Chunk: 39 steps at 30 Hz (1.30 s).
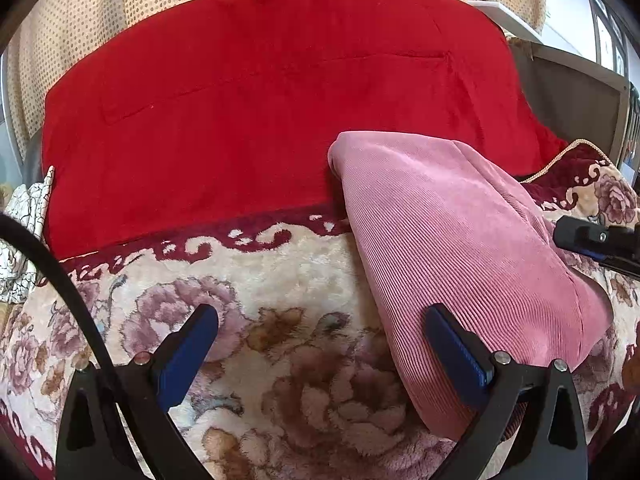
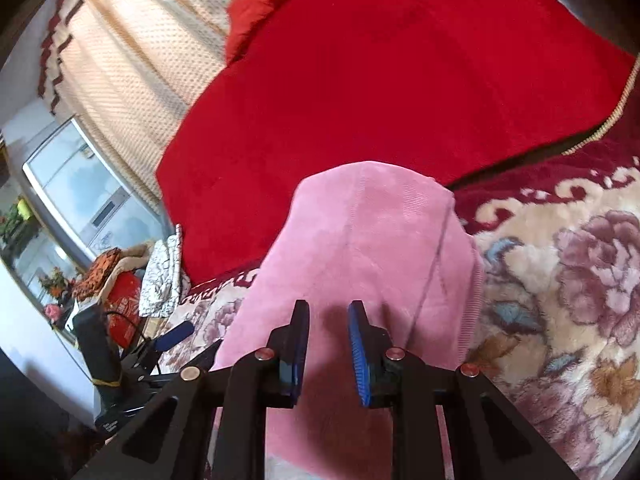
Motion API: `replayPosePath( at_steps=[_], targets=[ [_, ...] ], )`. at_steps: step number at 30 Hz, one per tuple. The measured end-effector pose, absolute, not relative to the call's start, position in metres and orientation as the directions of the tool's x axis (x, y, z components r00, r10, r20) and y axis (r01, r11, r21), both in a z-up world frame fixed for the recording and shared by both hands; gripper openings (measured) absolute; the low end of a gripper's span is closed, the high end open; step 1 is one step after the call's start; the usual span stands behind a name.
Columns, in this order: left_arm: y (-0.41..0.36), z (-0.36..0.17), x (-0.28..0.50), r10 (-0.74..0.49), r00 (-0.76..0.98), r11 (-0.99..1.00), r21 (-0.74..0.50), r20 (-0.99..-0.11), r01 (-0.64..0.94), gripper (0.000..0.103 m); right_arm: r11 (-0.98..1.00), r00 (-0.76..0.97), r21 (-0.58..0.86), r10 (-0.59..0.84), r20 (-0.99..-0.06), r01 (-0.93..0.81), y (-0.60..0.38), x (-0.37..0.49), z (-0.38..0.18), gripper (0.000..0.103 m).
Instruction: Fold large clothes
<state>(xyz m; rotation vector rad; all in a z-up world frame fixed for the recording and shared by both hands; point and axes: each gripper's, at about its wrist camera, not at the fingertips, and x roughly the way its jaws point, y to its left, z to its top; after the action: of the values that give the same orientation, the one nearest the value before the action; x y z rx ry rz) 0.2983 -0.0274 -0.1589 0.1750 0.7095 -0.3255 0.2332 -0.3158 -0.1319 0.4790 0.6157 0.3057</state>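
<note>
The pink corduroy garment (image 1: 460,236) lay folded into a long strip on the floral blanket (image 1: 280,360), its far end lapping onto the red quilt (image 1: 260,100) behind it. It looked soft and limp, fairly thick, with a ribbed nap that should give the pads some purchase; I judged it light enough to lift by one edge, but floppy, so a hold at a corner or along the folded end would carry it best.

The left tool (image 1: 320,352) stood wide open and empty, its right finger lying over the near left edge of the strip and its left finger over bare blanket.

The right tool (image 2: 329,352) hovered over the near end of the garment, its jaws nearly closed, a narrow gap between the pads; no cloth could be seen pinched there.
</note>
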Motion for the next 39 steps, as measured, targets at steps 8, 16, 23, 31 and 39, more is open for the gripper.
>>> replayPosePath(
  at_steps=[8, 16, 23, 31, 39],
  targets=[
    [-0.028, -0.157, 0.297, -0.226, 0.72, 0.936, 0.06, -0.657, 0.348, 0.103, 0.874, 0.738, 0.482, 0.361, -0.571, -0.054, -0.313, 0.244, -0.165, 0.056],
    [-0.029, -0.156, 0.294, -0.198, 0.733, 0.937, 0.093, -0.651, 0.335, 0.103, 0.903, 0.773, 0.424, 0.312, -0.552, -0.062, -0.311, 0.231, -0.153, 0.055],
    [-0.029, -0.155, 0.293, -0.199, 0.733, 0.938, 0.09, -0.65, 0.335, 0.103, 0.921, 0.818, 0.384, 0.273, -0.507, -0.069, -0.308, 0.22, -0.139, 0.055],
    [-0.03, -0.154, 0.292, -0.199, 0.736, 0.938, 0.091, -0.647, 0.334, 0.103, 0.909, 0.751, 0.415, 0.298, -0.589, -0.035, -0.314, 0.234, -0.166, 0.055],
    [-0.029, -0.152, 0.292, -0.187, 0.739, 0.94, 0.1, -0.648, 0.326, 0.103, 0.922, 0.761, 0.387, 0.271, -0.589, -0.029, -0.306, 0.233, -0.161, 0.055]
  ],
)
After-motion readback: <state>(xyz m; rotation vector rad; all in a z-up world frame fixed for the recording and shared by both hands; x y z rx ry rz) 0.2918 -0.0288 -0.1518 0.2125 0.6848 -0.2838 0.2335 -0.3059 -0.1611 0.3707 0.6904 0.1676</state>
